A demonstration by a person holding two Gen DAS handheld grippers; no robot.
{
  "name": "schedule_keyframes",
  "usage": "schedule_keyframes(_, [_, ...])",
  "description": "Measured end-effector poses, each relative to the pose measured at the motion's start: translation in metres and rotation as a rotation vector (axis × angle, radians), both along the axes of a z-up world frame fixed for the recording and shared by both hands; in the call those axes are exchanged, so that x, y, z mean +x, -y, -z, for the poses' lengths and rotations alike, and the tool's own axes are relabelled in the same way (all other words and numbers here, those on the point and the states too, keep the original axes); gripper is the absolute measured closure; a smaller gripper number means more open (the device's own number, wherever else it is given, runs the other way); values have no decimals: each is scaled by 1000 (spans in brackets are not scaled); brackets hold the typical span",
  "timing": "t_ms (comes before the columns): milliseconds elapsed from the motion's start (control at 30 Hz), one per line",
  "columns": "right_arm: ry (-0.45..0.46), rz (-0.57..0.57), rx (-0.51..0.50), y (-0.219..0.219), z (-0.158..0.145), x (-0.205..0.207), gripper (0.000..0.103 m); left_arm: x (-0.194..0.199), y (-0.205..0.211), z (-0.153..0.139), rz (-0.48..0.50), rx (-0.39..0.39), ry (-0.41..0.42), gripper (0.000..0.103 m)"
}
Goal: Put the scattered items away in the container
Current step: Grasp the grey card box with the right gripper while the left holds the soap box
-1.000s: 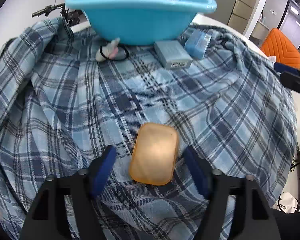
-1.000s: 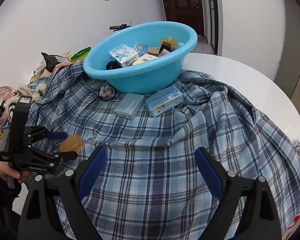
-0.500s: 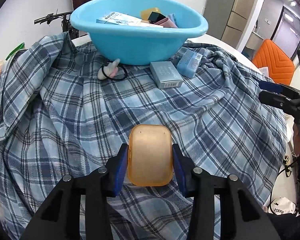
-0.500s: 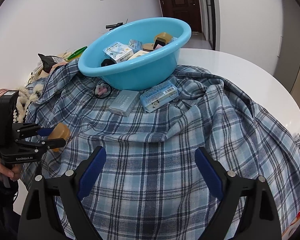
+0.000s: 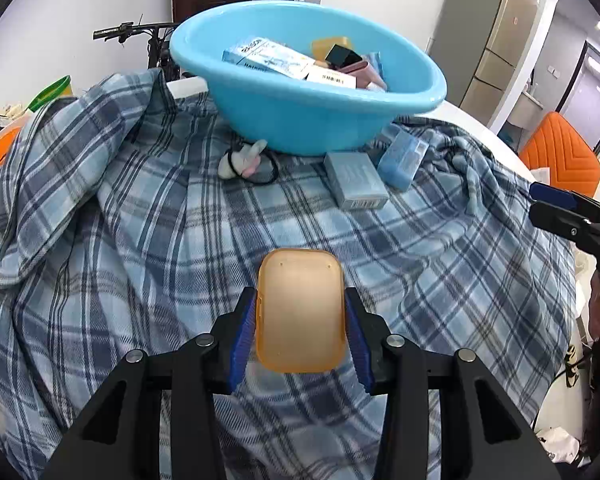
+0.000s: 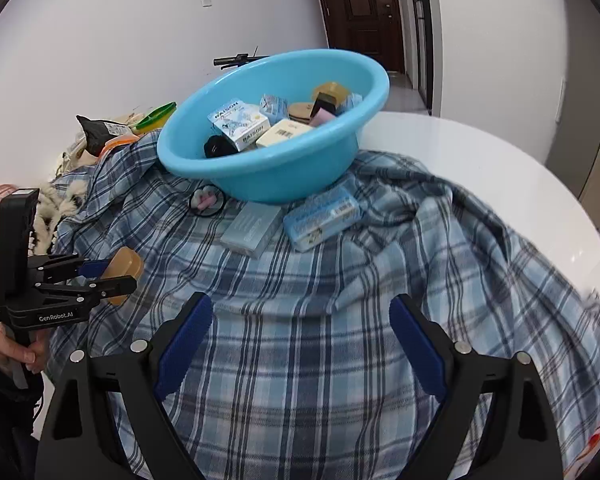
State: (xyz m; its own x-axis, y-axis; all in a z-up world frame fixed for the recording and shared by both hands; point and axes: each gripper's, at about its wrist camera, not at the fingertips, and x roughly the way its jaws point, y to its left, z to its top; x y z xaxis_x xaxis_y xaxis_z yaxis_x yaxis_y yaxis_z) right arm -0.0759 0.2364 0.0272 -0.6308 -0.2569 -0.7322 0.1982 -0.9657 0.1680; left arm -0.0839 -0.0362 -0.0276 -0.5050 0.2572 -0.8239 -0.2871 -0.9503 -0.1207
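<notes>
My left gripper [image 5: 300, 320] is shut on an orange soap-shaped case [image 5: 301, 309] and holds it above the plaid cloth [image 5: 140, 240]; it also shows in the right wrist view [image 6: 112, 276] with the case [image 6: 125, 265]. The blue basin [image 5: 300, 120] stands at the far side and holds several boxes; it also shows in the right wrist view [image 6: 276, 168]. A grey box [image 5: 355, 185], a light blue packet [image 5: 403, 157] and a black hair tie with a pink-white charm [image 5: 244, 160] lie on the cloth in front of the basin. My right gripper [image 6: 300, 340] is open and empty over the cloth.
The cloth covers a round white table [image 6: 480, 160]. An orange chair [image 5: 560, 156] stands to the right. A green object [image 6: 156, 114], a black bag [image 6: 96, 132] and fluffy things [image 6: 60, 200] lie at the table's left side. A bicycle handlebar [image 5: 120, 34] is behind the basin.
My left gripper closed on the orange case, lifted it off the cloth and moved toward the basin. My right gripper stayed open and shifted slightly.
</notes>
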Motion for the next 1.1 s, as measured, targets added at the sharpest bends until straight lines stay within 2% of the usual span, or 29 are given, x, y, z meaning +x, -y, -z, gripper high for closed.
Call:
schedule_keyframes(200, [59, -28, 73, 13, 5, -35, 13, -11, -12, -3, 37, -34, 9, 58])
schedule_keyframes(300, [96, -39, 41, 24, 14, -52, 13, -15, -10, -5, 19, -54, 1, 58])
schedule_keyframes(400, [121, -44, 32, 42, 23, -66, 13, -20, -8, -4, 7, -26, 2, 58])
schedule_keyframes(600, [111, 19, 76, 79, 38, -82, 14, -28, -8, 4, -22, 1, 5, 58])
schedule_keyframes(800, [124, 126, 91, 95, 54, -91, 14, -31, 0, 8, -39, -15, 11, 58])
schedule_keyframes(867, [131, 133, 82, 100, 56, -93, 14, -31, 2, 9, -40, -15, 12, 58])
schedule_keyframes(1000, [92, 124, 165, 115, 54, -94, 13, -30, 5, 7, -44, -4, 10, 58])
schedule_keyframes(1100, [117, 133, 180, 118, 61, -98, 13, -28, 4, 6, -34, 0, 5, 58])
